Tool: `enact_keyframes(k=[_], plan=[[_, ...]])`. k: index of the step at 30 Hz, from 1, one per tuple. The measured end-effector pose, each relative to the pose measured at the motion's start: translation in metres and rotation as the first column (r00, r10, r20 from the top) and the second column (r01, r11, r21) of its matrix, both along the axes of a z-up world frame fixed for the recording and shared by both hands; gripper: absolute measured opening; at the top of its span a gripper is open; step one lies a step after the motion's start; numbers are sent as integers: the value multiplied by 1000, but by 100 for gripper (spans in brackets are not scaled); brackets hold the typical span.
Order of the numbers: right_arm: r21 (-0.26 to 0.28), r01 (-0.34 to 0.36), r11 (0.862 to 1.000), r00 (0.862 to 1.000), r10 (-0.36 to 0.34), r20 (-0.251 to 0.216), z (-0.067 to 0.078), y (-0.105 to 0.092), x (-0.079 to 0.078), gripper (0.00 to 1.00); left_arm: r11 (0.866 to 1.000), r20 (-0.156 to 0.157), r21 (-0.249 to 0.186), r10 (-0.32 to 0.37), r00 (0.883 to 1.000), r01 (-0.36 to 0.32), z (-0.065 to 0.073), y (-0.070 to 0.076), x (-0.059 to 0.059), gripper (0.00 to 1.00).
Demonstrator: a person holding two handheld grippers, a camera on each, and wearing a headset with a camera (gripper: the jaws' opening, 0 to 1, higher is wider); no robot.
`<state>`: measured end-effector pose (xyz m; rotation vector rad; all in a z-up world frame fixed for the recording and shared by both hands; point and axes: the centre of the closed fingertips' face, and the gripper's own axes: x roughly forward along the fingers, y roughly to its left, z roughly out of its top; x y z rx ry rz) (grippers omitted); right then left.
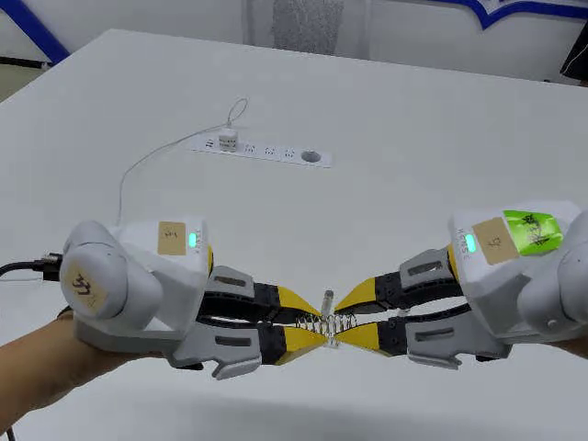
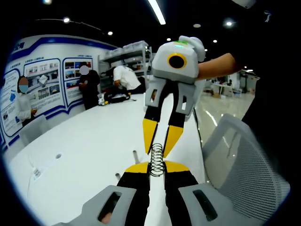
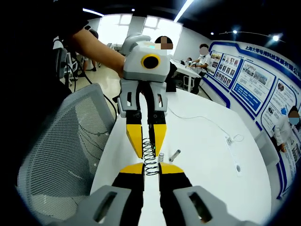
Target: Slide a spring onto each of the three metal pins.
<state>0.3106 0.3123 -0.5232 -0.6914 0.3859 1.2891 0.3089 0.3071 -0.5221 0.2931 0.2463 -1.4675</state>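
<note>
The spring (image 1: 331,322) hangs in the air just above the desk (image 1: 386,184), lying sideways between my two grippers. It is a thin coil of bright bare wire, open-wound, so it will flex and squirm under any side load. The left gripper (image 1: 310,323) is pinched on one end and the right gripper (image 1: 354,322) on the other, yellow tips nose to nose with the coil bridging them. Just behind the coil stands one short metal pin (image 1: 327,300), a smooth, shiny cylinder. The left gripper view shows further small pins (image 2: 135,156) apart from each other on the white top.

My reading is that the spring has yet to go on a pin. To do this well, I would let one gripper release, tip the coil upright with the other, line its open end over the pin's top and lower it straight. The grip must be light, since squeezing the wire would close the bore.

The desk is matte white and slick, so a dropped spring could roll. Farther back lie a white power strip (image 1: 266,151) and its thin cable (image 1: 138,170).
</note>
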Motion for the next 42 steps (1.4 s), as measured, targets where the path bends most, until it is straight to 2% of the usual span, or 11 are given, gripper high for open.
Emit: enact_keyframes(k=[7, 12, 23, 26, 29, 36, 40, 42], plan=[[-6, 26, 1000, 999, -26, -29, -5, -8, 3, 14, 1000, -9, -12, -9, 1000, 9, 3, -1, -1, 10], [24, 18, 1000, 999, -17, -39, 0, -7, 1, 12, 1000, -12, -11, -8, 1000, 8, 3, -1, -1, 10], [58, -4, 998, 996, 9, -87, 8, -5, -7, 11, 1000, 9, 12, -24, 1000, 24, 0, -1, -3, 10], [91, 3, 996, 994, 7, -109, 14, -3, -7, 11, 1000, 16, 19, -22, 1000, 22, -1, 0, -2, 10], [155, 26, 988, 990, -4, -140, 25, 2, -6, 11, 1000, 19, 21, -17, 1000, 17, -1, 0, -2, 10], [212, 45, 976, 989, -13, -149, 33, 13, -4, 11, 999, 19, 41, -2, 1000, 1, -4, 1, 2, 10], [250, 61, 966, 987, -21, -160, 41, 17, -2, 11, 1000, -4, 11, 13, 1000, -13, 0, 2, 2, 10], [258, 69, 964, 986, -27, -163, 43, 18, -1, 11, 1000, -5, 2, 20, 1000, -20, 2, 2, 3, 10]])
